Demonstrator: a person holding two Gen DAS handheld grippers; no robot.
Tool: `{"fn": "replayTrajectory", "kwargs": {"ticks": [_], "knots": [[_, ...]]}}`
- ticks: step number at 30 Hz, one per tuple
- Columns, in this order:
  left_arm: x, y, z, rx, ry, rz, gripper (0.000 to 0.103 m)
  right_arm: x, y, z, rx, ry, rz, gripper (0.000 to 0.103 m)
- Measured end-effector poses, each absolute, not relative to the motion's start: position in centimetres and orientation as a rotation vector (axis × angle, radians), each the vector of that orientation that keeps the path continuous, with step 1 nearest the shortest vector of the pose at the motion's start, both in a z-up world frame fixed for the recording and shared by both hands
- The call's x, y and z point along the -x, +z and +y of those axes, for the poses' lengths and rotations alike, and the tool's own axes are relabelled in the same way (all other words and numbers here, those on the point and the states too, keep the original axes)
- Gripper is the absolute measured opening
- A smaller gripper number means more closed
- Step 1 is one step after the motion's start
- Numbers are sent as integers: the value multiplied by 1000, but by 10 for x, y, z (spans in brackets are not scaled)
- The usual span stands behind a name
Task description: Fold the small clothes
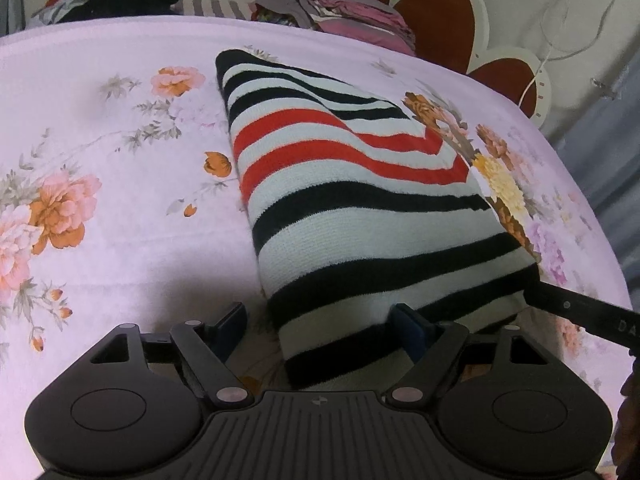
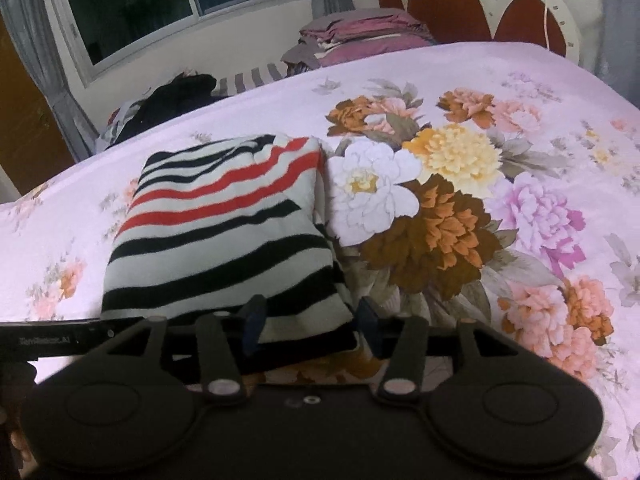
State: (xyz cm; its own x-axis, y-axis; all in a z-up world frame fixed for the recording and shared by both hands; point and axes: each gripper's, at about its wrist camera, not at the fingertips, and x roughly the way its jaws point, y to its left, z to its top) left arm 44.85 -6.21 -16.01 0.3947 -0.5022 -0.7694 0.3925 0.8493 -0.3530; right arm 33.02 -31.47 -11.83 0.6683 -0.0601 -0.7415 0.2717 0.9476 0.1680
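Note:
A folded sweater (image 1: 360, 208) with black, white and red stripes lies flat on the flowered pink bed sheet (image 1: 120, 260). My left gripper (image 1: 320, 324) stands open over the sweater's near left corner; the left finger is clear of the cloth. In the right wrist view the sweater (image 2: 224, 232) lies left of centre. My right gripper (image 2: 312, 316) is open, with the sweater's near right corner lying between its fingers; its right finger stands off the cloth edge. Each view shows a dark bar of the other gripper at the sweater's near edge.
A stack of folded purple and grey clothes (image 2: 360, 36) sits at the bed's far side by the red and cream headboard (image 2: 452, 0). A heap of dark clothes (image 2: 172, 96) lies at the far left under the window (image 2: 132, 4). A white cable (image 1: 560, 32) hangs at the right.

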Motion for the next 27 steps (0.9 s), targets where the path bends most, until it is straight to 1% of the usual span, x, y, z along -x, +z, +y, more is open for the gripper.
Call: {"fn": "replayTrajectory", "kwargs": {"ticks": [1,6,14,18,21,23,25,27], "knots": [[-450,-160,-61,135,-567,1025,79,-330,-117,-315,-279,-193,817,57],[-455,-154,-63,167,-555,1030,80,-335,-106,-320,-256,-180,801,63],[-470,-136,-84,72,-468,964,80,-379,-107,-332,-238,-85,793,63],[-478,-132,-90,78,-450,956,80,-404,-109,-335,-231,-21,808,64],[-484,-132,-96,83,-455,964,81,-419,-111,-336,-212,22,813,73],[-488,-135,-97,97,-461,972,82,-427,-115,-340,-215,48,823,73],[-492,-140,-100,106,-459,978,87,-437,-122,-346,-234,65,848,74],[-497,-144,-101,126,-469,984,89,-444,-131,-355,-269,69,869,74]]}}
